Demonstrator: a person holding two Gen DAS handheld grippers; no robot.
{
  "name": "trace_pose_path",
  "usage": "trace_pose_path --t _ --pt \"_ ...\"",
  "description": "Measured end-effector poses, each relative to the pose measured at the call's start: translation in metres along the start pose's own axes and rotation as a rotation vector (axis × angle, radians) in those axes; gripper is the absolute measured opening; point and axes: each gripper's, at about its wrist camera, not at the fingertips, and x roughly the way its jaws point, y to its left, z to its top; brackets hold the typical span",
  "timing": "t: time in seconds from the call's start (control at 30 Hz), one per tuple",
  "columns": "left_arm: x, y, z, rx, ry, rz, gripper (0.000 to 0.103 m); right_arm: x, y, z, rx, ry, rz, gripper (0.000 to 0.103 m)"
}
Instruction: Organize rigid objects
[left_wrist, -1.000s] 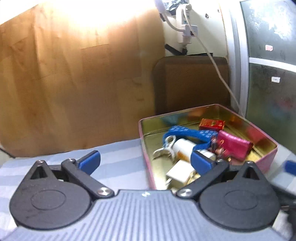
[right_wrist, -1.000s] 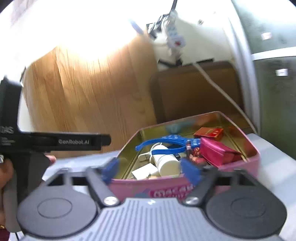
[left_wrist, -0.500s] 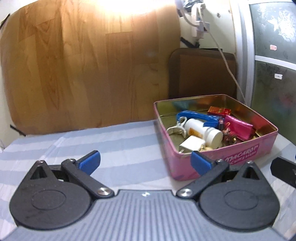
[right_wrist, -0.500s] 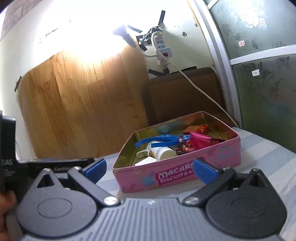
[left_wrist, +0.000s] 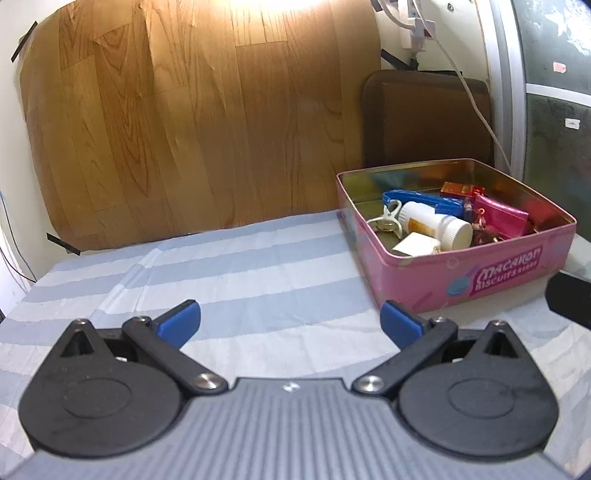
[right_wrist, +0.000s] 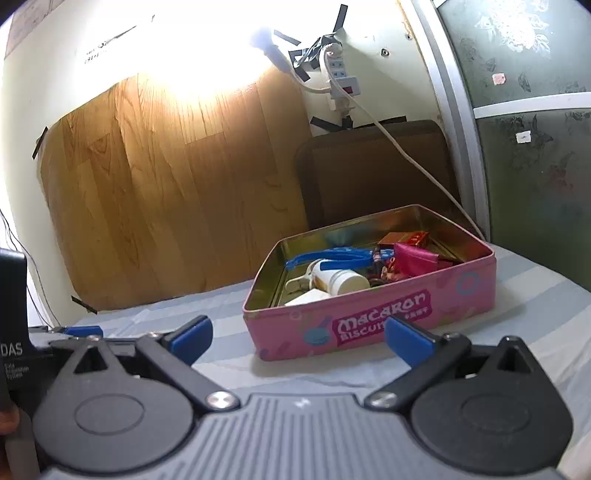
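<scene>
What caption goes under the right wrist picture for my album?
Open right gripper facing a pink metal biscuit tin holding a white plastic bottle and other trinkets, on a blue-striped tablecloth.

Both wrist views low over striped cloth (left_wrist: 258, 266), sharing pink tin (right_wrist: 369, 317) ahead

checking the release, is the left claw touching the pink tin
Apart. The left wrist view shows striped cloth between the open left claw and the pink tin.
</scene>
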Motion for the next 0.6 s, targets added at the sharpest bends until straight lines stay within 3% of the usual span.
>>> trace_pose_path --t 0.3,0.6 --pt "-0.006 0.003 -0.009 0.01 0.022 -0.022 0.103 0.002 0.0 0.0 0.012 0.01 0.001 0.103" --pt "-0.007 0.002 -0.017 0.014 0.108 -0.039 0.103 0.002 -0.002 0.0 0.034 0.018 -0.001 0.103"
